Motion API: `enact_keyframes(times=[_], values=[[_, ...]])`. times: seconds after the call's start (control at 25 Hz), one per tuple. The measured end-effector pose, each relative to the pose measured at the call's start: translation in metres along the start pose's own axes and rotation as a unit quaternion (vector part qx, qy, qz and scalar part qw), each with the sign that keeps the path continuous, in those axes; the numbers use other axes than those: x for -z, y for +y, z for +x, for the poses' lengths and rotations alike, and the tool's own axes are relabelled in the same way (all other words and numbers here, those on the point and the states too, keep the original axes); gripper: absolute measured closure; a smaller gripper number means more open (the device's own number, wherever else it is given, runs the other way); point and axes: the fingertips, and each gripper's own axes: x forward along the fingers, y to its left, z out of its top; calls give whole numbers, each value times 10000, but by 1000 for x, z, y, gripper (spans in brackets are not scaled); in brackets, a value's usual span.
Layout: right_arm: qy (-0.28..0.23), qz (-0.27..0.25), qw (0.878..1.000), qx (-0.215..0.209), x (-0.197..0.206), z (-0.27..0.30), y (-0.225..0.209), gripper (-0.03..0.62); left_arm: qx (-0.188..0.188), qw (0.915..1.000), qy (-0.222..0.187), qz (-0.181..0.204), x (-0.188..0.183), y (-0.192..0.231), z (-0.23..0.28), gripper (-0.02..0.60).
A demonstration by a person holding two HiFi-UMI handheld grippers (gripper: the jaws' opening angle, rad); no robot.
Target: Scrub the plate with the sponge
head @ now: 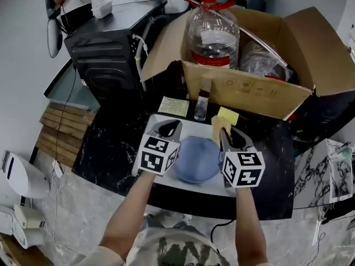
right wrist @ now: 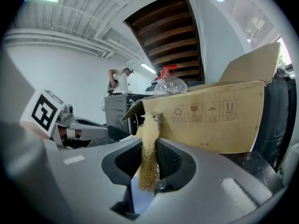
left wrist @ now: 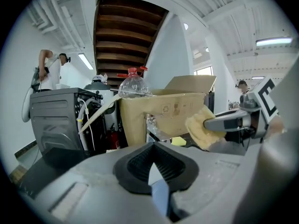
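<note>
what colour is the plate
Pale blue, plain, with no pattern. The round plate shows best in the head view.

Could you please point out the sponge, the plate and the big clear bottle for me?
sponge [right wrist: 148, 157], right gripper view, its fibrous yellow middle.
plate [head: 194, 160], head view, centre of its blue surface.
big clear bottle [head: 211, 25], head view, its transparent body.

The plate [head: 195, 159] is a plain pale blue, set against a white board [head: 213, 186] and the black bench [head: 108, 148], which is veined with thin white marbling. The sponge [head: 217, 124] is straw yellow. The left gripper [head: 168, 128] and right gripper [head: 228, 136] are grey with black ribbed fingers [right wrist: 173, 160], and their cubes [head: 157, 154] bear black-and-white square markers. The box [head: 244, 90] is brown cardboard. The clear bottle [head: 212, 35] has a red cap and label.
</note>
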Motion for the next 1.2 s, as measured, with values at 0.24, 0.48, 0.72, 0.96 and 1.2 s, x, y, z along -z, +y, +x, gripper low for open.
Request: enact_keyframes(times=[0.24,0.48,0.72,0.96,1.2], values=[[82,-36,10000,-35,4,15,5,525,-19,10000,85,-25,7,15,2,580],[200,-65,9998,43,11,25,15,525,103,9999,98,-28,11,30,6,580],[483,13,9988,-11,32,36,20,525,282,9993,210,-78,28,39,10,580],[815,160,9965,-41,61,50,30,525,416,9988,249,-45,43,44,13,580],[1238,224,9917,-253,94,73,47,525,449,9985,295,-88,55,50,13,580]])
